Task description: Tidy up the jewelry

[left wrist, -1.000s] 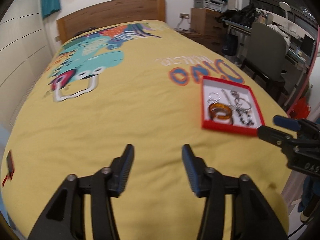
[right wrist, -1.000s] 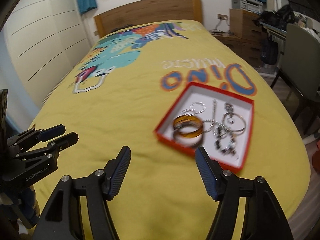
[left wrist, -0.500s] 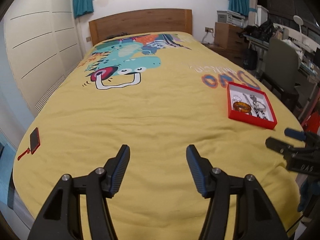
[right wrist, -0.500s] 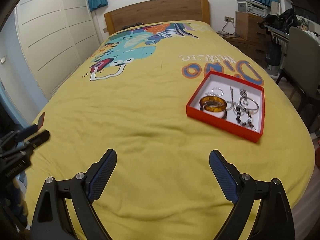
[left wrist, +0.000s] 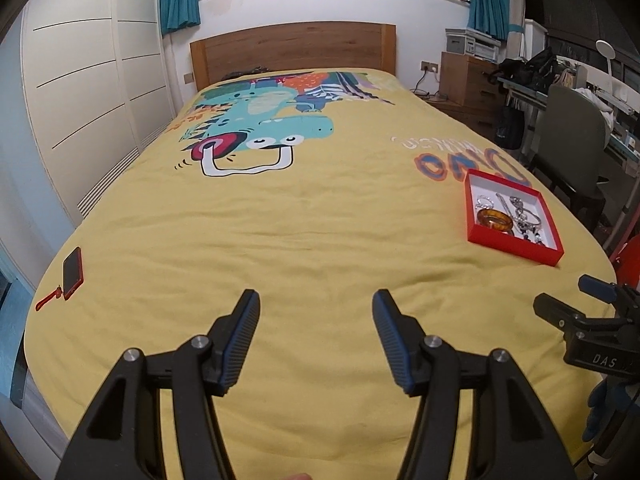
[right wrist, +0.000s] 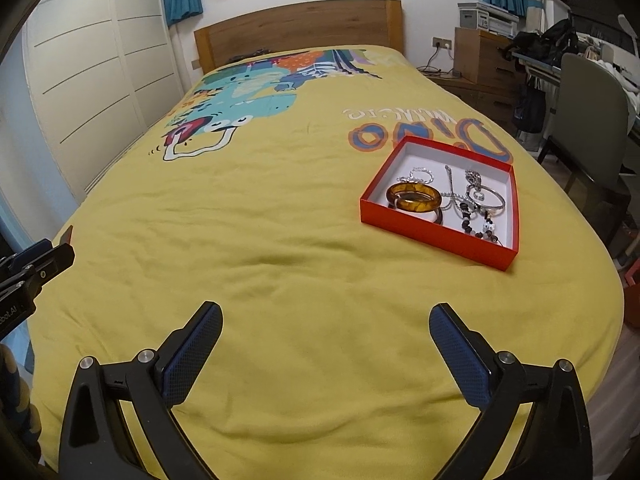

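A shallow red box (right wrist: 436,232) with a white inside lies on the yellow bedspread (right wrist: 280,240), at about two o'clock from the right gripper (right wrist: 325,330) in its own view, well apart from the fingertips. In the box, an amber bangle (right wrist: 416,199) rests at the near left corner, on top of a darker ring whose edge just shows below it. Silver chains and a silver bracelet (right wrist: 486,199) tangle at the box's middle and far side, and a dark beaded strand (right wrist: 478,226) trails toward the near right corner. How the chains cross one another is too fine to tell.

In the left wrist view the same red box (left wrist: 516,246) sits at about two o'clock, near the bed's right edge, just this side of the blue and orange lettering (left wrist: 460,164) printed on the cover.

The right gripper's jaws are opening, spread very wide, with only bedspread between them. The left gripper (left wrist: 316,322) hovers over the near end of the bed, its jaws released and parted, nothing between them.

A phone in a red case (left wrist: 73,274) lies at about ten o'clock from the left gripper, by the bed's left edge. A dinosaur print (left wrist: 260,132) covers the far part, at twelve o'clock, below the wooden headboard (left wrist: 292,52). A grey chair (left wrist: 572,148) stands off the right side.
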Demonstrator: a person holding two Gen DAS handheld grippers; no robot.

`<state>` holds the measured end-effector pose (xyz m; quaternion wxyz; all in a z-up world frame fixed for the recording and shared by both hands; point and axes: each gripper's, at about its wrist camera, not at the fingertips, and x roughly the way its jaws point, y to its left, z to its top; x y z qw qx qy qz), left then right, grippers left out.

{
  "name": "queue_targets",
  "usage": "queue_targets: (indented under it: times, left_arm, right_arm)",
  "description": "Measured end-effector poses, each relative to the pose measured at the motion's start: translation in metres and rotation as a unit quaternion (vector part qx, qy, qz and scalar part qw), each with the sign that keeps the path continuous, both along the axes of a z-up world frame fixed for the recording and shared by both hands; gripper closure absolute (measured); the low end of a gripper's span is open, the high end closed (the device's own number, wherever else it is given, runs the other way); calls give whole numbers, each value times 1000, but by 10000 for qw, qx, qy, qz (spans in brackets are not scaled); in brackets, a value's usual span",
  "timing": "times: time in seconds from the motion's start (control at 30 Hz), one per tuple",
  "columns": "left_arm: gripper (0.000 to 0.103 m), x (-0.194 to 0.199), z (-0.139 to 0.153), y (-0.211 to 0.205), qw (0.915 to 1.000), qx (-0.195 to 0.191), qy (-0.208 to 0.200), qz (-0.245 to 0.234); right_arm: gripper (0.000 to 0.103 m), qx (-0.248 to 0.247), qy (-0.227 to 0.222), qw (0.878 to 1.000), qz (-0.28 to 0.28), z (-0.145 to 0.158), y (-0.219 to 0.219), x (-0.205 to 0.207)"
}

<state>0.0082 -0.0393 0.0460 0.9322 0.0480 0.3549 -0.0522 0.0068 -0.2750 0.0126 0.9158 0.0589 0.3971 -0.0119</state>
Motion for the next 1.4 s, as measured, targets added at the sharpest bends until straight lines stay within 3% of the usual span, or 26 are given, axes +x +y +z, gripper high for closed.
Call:
queue_targets:
  times: [0.8, 1.4]
  left_arm:
    - [46, 18, -32, -13, 9991, 152, 396, -60]
    - [46, 16, -33, -18, 9988, 264, 405, -1]
  right_arm:
    - [0, -53, 57, 9996, -258, -21, -12, 10]
    - [0, -12, -28, 9995, -306, -22, -15, 6]
